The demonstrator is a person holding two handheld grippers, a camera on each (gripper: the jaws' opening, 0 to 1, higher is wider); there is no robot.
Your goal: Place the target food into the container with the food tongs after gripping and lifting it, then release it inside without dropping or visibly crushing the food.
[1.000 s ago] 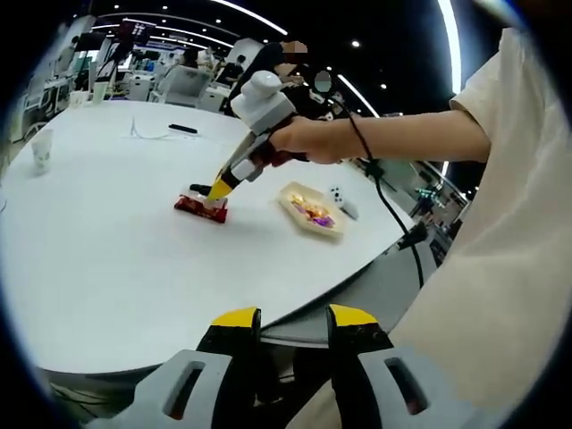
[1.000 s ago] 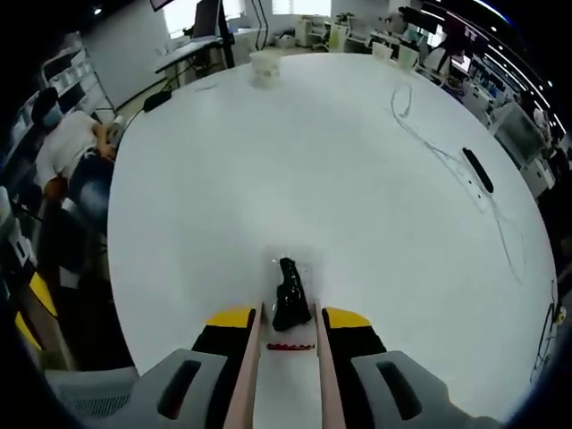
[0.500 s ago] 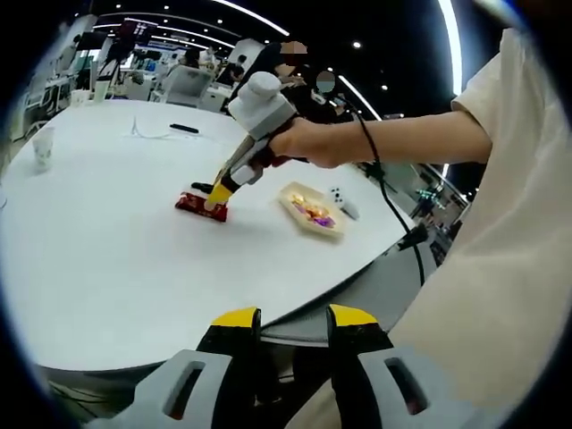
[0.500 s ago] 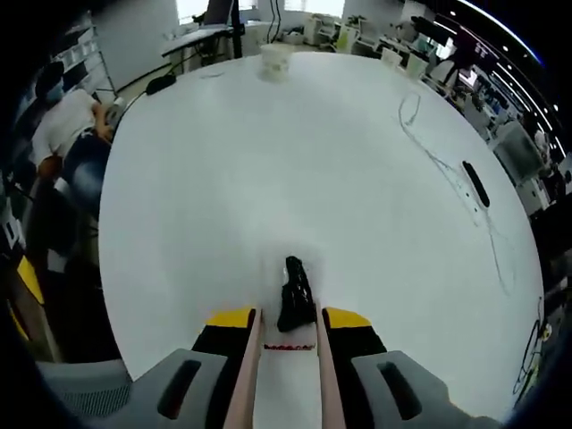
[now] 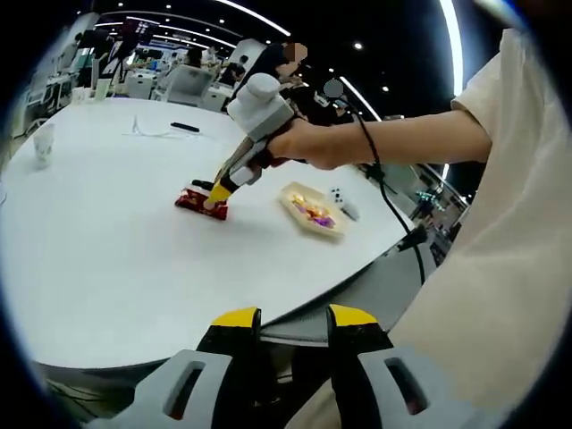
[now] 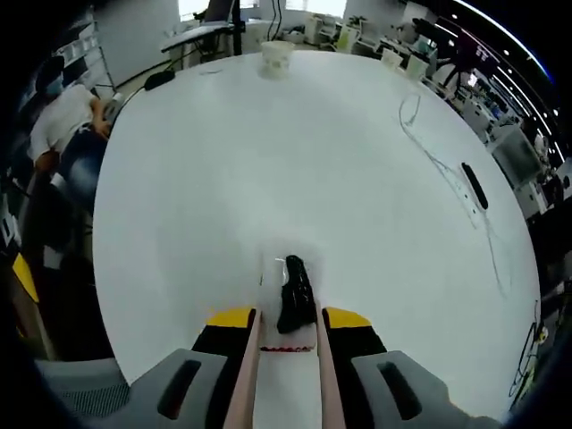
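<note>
A red snack packet (image 5: 195,200) lies on the white table (image 5: 107,259), left of a beige tray (image 5: 290,201) holding colourful wrapped food (image 5: 315,213). A person's hand holds my right gripper (image 5: 217,190) tip-down over the packet. In the right gripper view, my right gripper (image 6: 289,317) is shut on the food tongs (image 6: 251,357), whose pale arms run along the insides of the jaws. The packet's red edge (image 6: 290,347) shows between them, with a small black object (image 6: 295,297) just ahead. My left gripper (image 5: 295,317) hangs open off the table's near edge, holding nothing.
A white die (image 5: 337,194) lies beside the tray. A paper cup (image 5: 42,147) stands at the table's far left. A black bar (image 6: 474,183) and a thin cable (image 6: 429,134) lie far across the table. A seated person (image 6: 67,143) is beyond its edge.
My right gripper and the red packet sit slightly higher in the left gripper view. The right gripper view has shifted a little over the table. My left gripper has stayed still.
</note>
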